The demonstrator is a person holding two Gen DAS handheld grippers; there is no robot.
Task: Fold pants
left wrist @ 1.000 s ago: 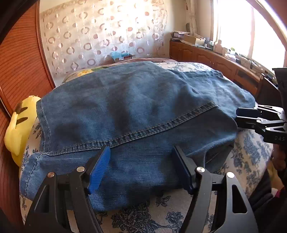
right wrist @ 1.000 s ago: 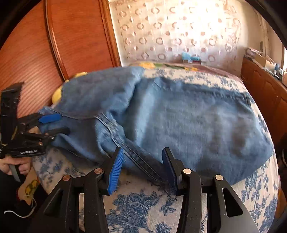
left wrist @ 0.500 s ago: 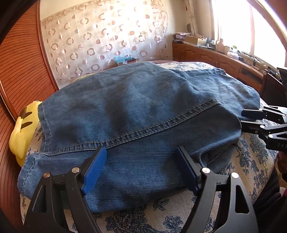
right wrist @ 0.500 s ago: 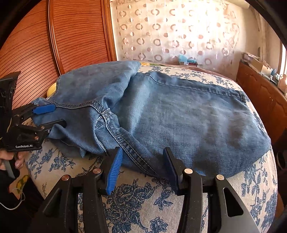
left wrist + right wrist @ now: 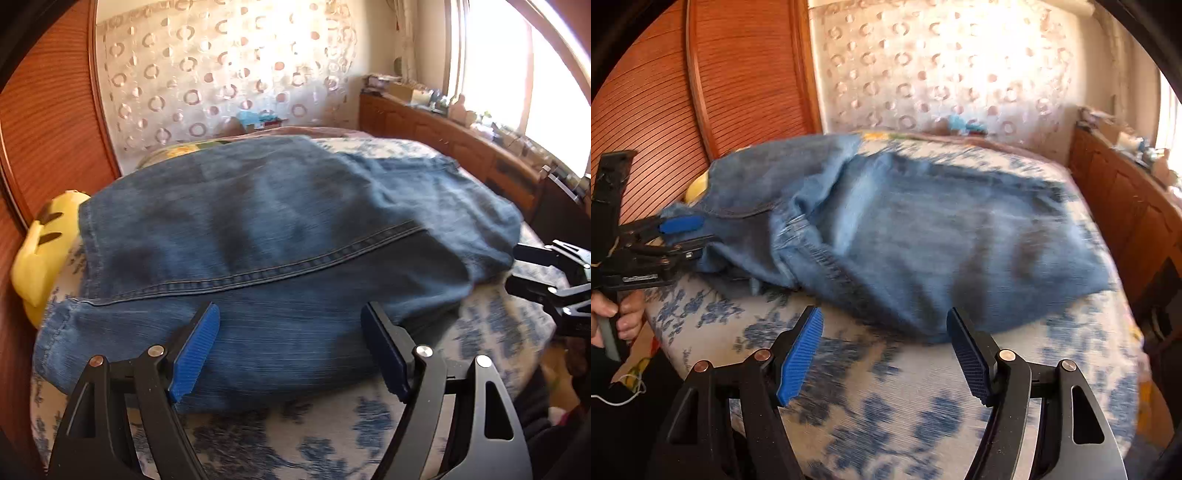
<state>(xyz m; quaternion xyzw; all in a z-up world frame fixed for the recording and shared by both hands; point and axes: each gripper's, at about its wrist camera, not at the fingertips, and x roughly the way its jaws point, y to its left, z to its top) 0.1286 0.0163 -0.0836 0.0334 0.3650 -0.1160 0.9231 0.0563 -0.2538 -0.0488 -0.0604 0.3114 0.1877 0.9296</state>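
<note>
Right claw (image 5: 884, 354) just opening, empty; left claw (image 5: 290, 349) spread over jeans (image 5: 280, 236); right view blurred

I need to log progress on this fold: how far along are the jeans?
Done: the jeans lie doubled on the bed. In hand: nothing; the left tongs and right tongs are open, the right just widened, off the denim. Left: probably another fold.

The right wrist view is smeared by motion, so the jeans (image 5: 923, 240) lose their seams there. The clutter on the sideboard (image 5: 461, 147) is too small to name, perhaps bottles. A yellow toy (image 5: 44, 243) lies half hidden behind the jeans.
</note>
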